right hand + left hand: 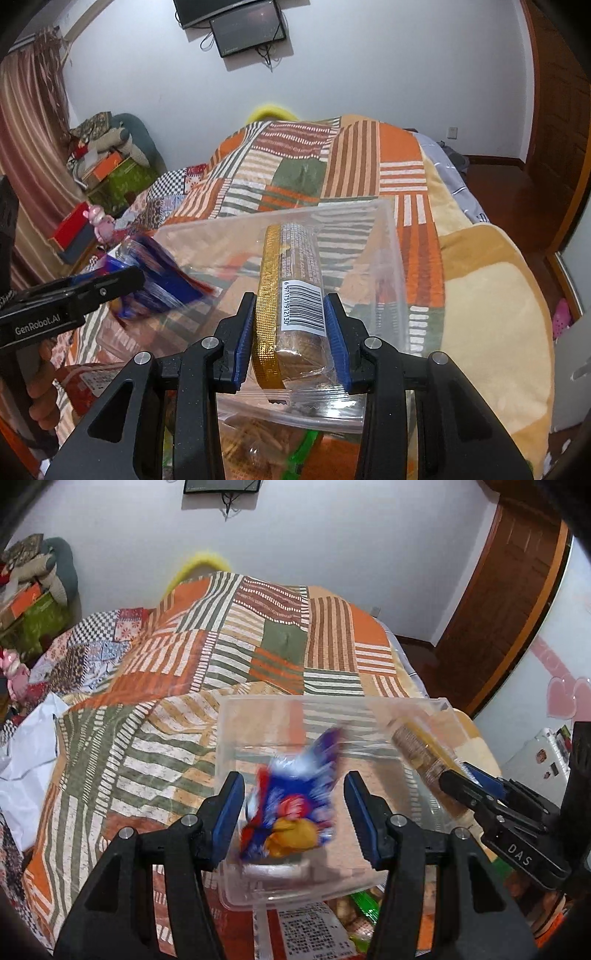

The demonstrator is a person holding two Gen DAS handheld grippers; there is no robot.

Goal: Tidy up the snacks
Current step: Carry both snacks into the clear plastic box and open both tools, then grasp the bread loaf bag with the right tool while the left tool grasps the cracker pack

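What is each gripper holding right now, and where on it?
Right gripper clamps the clear-wrapped biscuit pack with gold strip across its sides near the barcode end. Left gripper is open; the blurred blue snack packet sits between its fingers, apparently unheld.

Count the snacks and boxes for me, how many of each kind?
Blue snack packet: 1
Gold-striped biscuit pack with barcode: 1
Snack packs under the box: unclear, partly hidden
Clear plastic box: 1
Total clearly countable: 3

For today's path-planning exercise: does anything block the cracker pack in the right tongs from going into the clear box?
Nothing visible does. The cracker pack in the right tongs hangs over the open clear box; the blue snack bag is off to the left.
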